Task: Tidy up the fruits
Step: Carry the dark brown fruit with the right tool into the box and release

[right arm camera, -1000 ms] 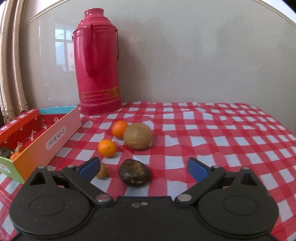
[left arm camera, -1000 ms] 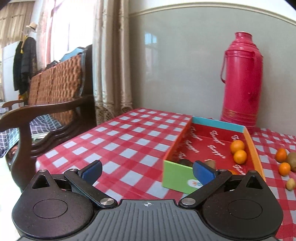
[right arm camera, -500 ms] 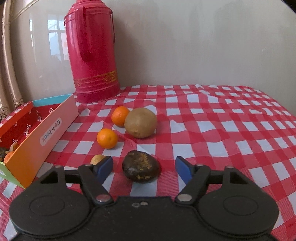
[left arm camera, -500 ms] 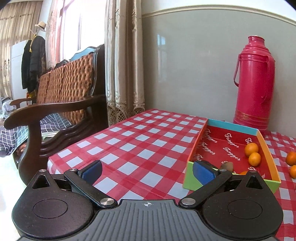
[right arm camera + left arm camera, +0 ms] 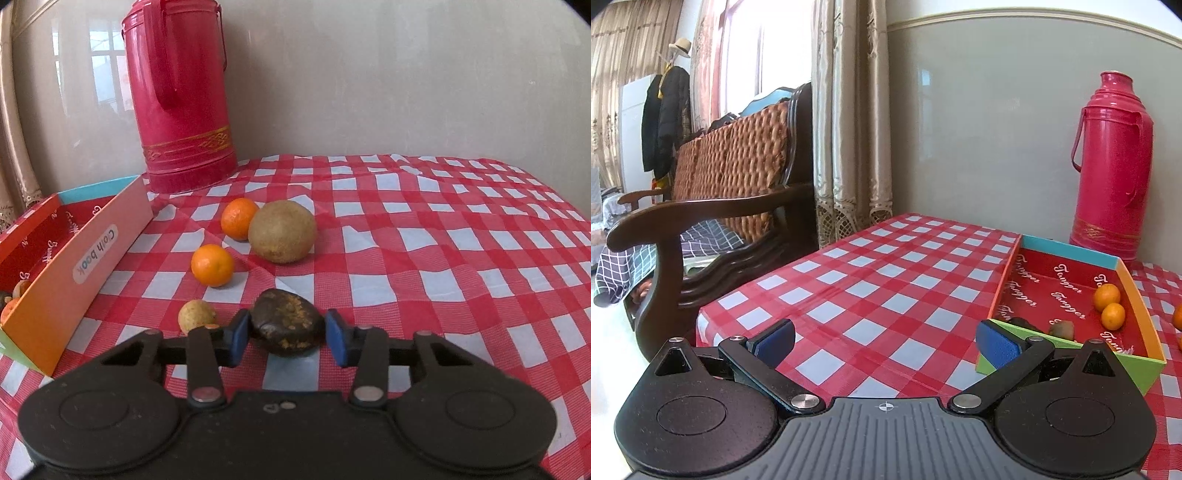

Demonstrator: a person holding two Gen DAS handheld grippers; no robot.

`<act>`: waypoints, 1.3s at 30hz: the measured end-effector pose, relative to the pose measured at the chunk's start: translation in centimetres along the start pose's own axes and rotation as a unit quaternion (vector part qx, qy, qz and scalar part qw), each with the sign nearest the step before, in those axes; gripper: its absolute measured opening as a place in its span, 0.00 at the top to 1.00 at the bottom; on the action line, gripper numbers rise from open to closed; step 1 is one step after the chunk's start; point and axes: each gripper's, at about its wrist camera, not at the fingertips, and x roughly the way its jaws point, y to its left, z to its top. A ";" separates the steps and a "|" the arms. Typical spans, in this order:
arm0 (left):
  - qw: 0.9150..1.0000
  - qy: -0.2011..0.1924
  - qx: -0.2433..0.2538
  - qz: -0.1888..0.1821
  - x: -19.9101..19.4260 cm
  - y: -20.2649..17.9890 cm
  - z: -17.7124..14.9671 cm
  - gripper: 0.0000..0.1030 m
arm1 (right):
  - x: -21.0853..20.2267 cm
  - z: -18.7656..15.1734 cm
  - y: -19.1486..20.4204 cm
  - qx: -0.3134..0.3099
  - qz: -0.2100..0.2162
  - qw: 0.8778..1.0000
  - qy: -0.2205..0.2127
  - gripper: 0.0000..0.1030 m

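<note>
I have the right gripper (image 5: pixel 288 331) low over the red-and-white checked tablecloth (image 5: pixel 461 258), and its jaws are closing on the dark brown fruit (image 5: pixel 289 322). The blue pads (image 5: pixel 238 334) sit right against its left and right flanks, so it looks clamped, with the fruit resting on the cloth.

Just left of that fruit lies a small yellowish fruit (image 5: pixel 195 314), partly behind my left finger. Farther out sit two oranges: the nearer orange (image 5: pixel 212 264) and the farther orange (image 5: pixel 239 218), which touches the big round tan fruit (image 5: pixel 282 231) on its right. The colourful box (image 5: pixel 92 251) stands at the left of this view, with bits of fruit showing at its near end. A red thermos (image 5: pixel 181 96) stands at the far wall.

My left gripper (image 5: pixel 884 341) hangs with its jaws wide apart and nothing between them, over bare cloth left of the box (image 5: pixel 1071 254). Inside the box I see two small oranges (image 5: pixel 1108 306) by the right wall and two darker fruits (image 5: pixel 1045 326) at the near end. A wooden chair (image 5: pixel 713 221) stands off the table's left edge.
</note>
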 end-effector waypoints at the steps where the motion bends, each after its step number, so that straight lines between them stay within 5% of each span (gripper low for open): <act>1: 1.000 0.001 -0.002 0.001 0.0 0.1 0.0 0.00 | 0.0 0.0 0.0 0.001 -0.001 1.000 0.000 0.66; 20: 0.999 0.006 -0.031 0.027 0.2 2.1 -0.2 0.00 | -2.4 0.7 2.7 -0.038 0.010 0.998 -0.051 0.66; 39: 0.996 0.003 -0.038 0.082 0.7 6.4 -0.7 0.00 | -3.9 1.3 10.1 -0.099 0.135 0.980 -0.110 0.66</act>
